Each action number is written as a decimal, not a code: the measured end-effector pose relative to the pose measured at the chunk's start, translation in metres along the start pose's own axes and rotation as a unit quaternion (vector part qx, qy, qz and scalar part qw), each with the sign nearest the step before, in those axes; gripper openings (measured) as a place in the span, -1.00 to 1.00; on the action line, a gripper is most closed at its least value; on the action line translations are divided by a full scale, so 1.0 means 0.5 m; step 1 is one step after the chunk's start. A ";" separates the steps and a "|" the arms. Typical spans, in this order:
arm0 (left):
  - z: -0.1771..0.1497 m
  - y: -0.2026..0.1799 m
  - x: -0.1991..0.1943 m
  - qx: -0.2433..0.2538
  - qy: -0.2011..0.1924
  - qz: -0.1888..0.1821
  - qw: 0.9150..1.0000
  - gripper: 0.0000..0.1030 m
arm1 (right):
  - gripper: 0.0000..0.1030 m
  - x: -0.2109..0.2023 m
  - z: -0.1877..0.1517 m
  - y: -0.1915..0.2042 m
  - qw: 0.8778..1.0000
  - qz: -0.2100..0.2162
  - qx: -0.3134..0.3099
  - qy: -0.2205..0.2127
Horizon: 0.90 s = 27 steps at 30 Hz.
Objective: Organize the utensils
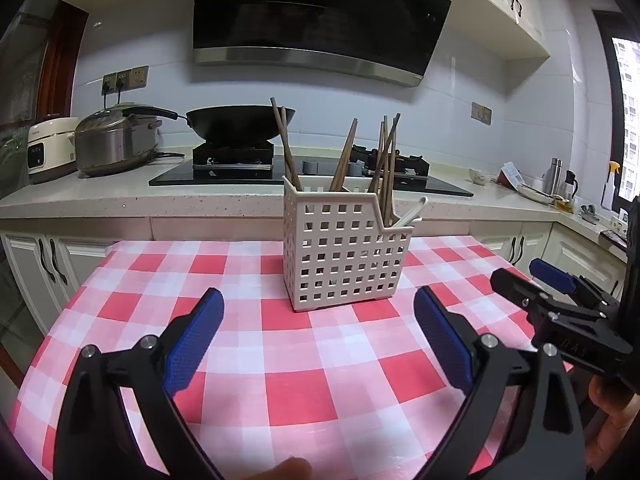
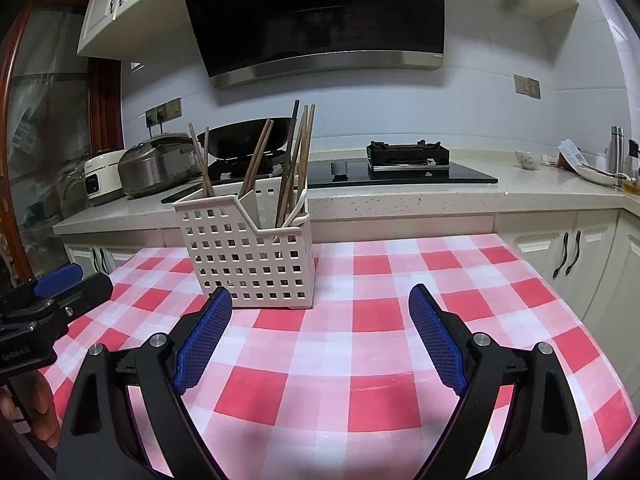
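A white perforated utensil basket (image 1: 344,256) (image 2: 248,256) stands on the red-and-white checked tablecloth (image 1: 296,392) (image 2: 360,360). Several brown chopsticks (image 1: 386,160) (image 2: 294,168) stick up from it, and a white spoon (image 1: 412,210) (image 2: 298,208) leans in its lower right compartment. My left gripper (image 1: 318,304) is open in front of the basket, its blue pads wide apart with nothing between them. My right gripper (image 2: 320,300) is open too, empty, just right of the basket. Each gripper shows in the other's view: the right gripper (image 1: 536,280) at the right edge, the left gripper (image 2: 68,280) at the left edge.
Behind the table runs a kitchen counter (image 1: 120,196) with a pressure cooker (image 1: 116,144), a white rice cooker (image 1: 50,148), a black wok (image 1: 240,122) on a gas hob (image 2: 408,156), and bottles and dishes (image 2: 592,168) at the far right. White cabinets (image 2: 560,256) stand below.
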<state>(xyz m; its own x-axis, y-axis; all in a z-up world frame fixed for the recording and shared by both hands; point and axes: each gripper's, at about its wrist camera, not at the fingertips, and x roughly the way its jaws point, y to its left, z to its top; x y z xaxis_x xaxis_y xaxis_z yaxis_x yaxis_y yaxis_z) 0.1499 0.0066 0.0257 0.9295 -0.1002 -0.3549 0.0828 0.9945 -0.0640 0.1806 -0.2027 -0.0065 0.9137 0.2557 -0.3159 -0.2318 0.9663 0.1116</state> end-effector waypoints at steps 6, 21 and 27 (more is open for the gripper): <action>-0.001 0.000 -0.001 -0.002 -0.002 -0.001 1.000 0.81 | 0.63 0.000 0.001 -0.001 1.000 0.000 0.000 0.005; 0.001 -0.004 -0.006 0.001 -0.005 -0.002 1.000 0.82 | 0.63 0.000 -0.001 -0.001 1.000 0.003 0.003 0.010; 0.002 -0.004 -0.009 0.002 -0.006 -0.002 1.000 0.82 | 0.63 -0.002 0.001 -0.002 1.000 0.002 0.002 0.008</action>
<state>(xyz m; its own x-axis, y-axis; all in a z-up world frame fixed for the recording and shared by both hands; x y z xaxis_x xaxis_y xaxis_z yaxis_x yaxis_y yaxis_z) 0.1460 0.0050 0.0281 0.9335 -0.1034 -0.3434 0.0876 0.9943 -0.0611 0.1801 -0.2039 -0.0058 0.9071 0.2608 -0.3303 -0.2349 0.9650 0.1168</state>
